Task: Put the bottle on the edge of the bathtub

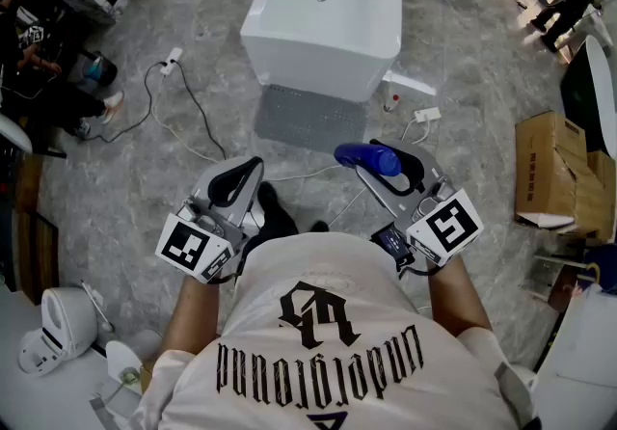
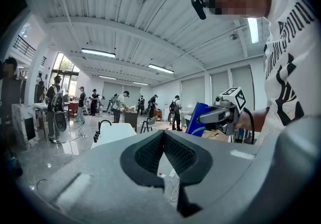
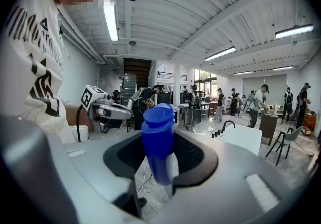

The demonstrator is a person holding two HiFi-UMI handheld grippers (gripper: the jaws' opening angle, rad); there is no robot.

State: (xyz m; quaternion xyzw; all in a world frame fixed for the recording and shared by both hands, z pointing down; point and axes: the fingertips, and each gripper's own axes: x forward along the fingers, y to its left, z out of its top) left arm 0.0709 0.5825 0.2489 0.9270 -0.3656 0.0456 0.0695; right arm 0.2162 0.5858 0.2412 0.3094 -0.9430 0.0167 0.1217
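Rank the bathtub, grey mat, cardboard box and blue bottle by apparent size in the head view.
1. bathtub
2. grey mat and cardboard box: too alike to rank
3. blue bottle, smallest though nearest the camera

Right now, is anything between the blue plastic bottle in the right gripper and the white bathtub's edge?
Nothing visible blocks it. The right gripper holds the blue plastic bottle above open floor. Between it and the white bathtub lie only a flat grey mat and a thin white cable, both at floor level.

Bathtub (image 1: 318, 57) — far end cut off by the top edge.
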